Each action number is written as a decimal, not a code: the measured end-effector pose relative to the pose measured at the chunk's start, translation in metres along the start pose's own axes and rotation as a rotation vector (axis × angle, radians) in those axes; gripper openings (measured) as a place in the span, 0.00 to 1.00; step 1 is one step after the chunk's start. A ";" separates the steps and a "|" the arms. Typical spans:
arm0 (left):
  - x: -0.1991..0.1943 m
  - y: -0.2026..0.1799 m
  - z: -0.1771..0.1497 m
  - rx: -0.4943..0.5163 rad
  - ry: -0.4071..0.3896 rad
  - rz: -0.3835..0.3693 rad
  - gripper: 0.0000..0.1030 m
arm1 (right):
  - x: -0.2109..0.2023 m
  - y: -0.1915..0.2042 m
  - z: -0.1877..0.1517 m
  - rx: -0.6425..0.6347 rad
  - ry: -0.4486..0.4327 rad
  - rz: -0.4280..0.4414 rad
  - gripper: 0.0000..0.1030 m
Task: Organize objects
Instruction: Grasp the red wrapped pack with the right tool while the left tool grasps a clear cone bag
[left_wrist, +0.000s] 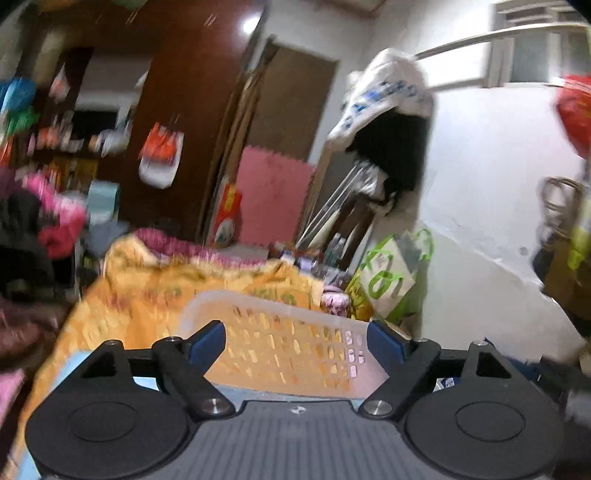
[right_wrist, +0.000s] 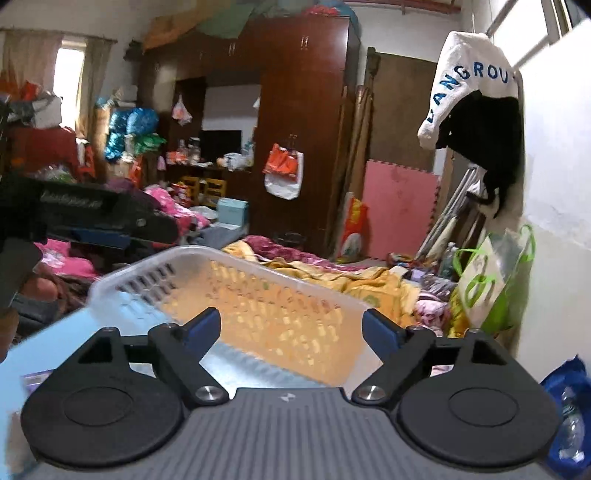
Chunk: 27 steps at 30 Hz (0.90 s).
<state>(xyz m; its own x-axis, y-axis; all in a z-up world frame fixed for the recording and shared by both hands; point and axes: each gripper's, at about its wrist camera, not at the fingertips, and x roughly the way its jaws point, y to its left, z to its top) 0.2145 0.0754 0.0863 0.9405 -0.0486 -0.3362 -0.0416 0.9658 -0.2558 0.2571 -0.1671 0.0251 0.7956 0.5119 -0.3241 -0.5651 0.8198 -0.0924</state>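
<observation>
A translucent white plastic basket (left_wrist: 280, 325) with slotted walls stands on a light blue surface (right_wrist: 55, 336), just ahead of both grippers. It also shows in the right wrist view (right_wrist: 207, 280), and it looks empty. My left gripper (left_wrist: 295, 338) is open and empty, its blue-padded fingers spread in front of the basket's near wall. My right gripper (right_wrist: 291, 326) is open and empty in the same way. The left gripper's body (right_wrist: 92, 218) shows at the left of the right wrist view, above the basket's left end. The left view is blurred.
Behind the basket lies a bed with a yellow blanket (right_wrist: 362, 284) and piled clothes. A white wall (right_wrist: 554, 221) stands close on the right, with a green-and-white bag (right_wrist: 487, 280) at its foot. A dark wardrobe (right_wrist: 303, 122) and a pink foam mat (right_wrist: 399, 206) stand at the back.
</observation>
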 end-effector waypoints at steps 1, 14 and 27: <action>-0.018 -0.001 -0.006 0.036 -0.023 -0.008 0.84 | -0.016 -0.001 -0.005 0.010 -0.030 0.014 0.97; -0.133 0.029 -0.144 0.184 -0.030 0.011 0.84 | -0.112 -0.009 -0.144 0.172 -0.063 0.019 1.00; -0.120 0.037 -0.188 0.149 0.031 0.076 0.74 | -0.102 0.005 -0.168 0.156 0.020 0.055 0.83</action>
<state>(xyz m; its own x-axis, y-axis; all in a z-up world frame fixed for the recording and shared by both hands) 0.0369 0.0691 -0.0531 0.9255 0.0200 -0.3781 -0.0592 0.9940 -0.0923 0.1365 -0.2581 -0.1001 0.7587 0.5535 -0.3436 -0.5660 0.8212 0.0730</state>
